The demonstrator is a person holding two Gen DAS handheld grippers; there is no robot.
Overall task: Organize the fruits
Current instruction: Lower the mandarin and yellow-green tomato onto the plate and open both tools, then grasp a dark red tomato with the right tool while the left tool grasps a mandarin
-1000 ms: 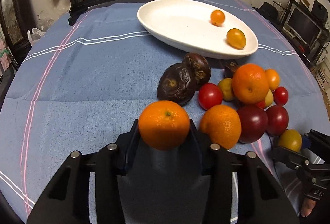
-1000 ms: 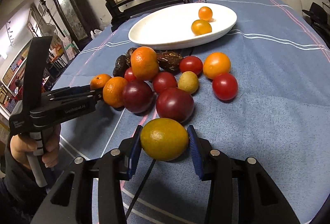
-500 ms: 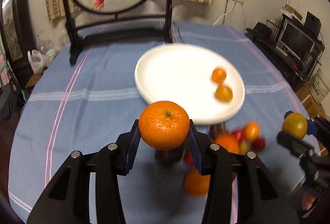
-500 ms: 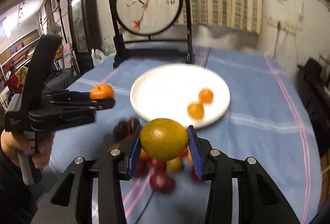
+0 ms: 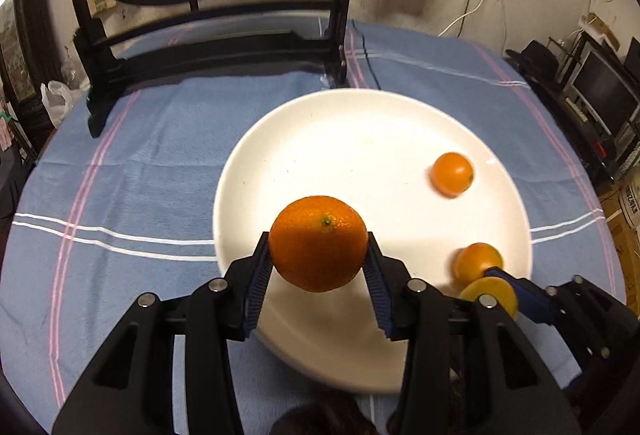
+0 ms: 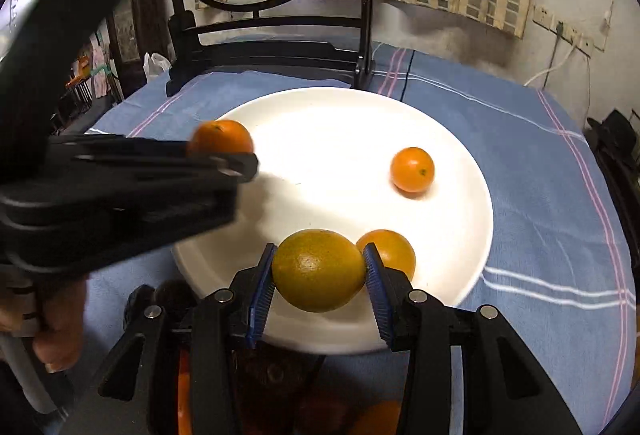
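Left gripper (image 5: 318,267) clamps tangerine (image 5: 318,243); right gripper (image 6: 319,279) clamps yellow citrus (image 6: 319,269), over plate (image 5: 320,139). Risk: released fruit rolls, knocking neighbours.

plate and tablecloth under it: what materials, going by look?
White plate: likely glazed ceramic, though melamine is possible; smooth, with soft highlights and a thick rounded rim. Blue tablecloth: woven fabric, probably cotton; matte, slightly nubby surface with woven pink and white stripes.
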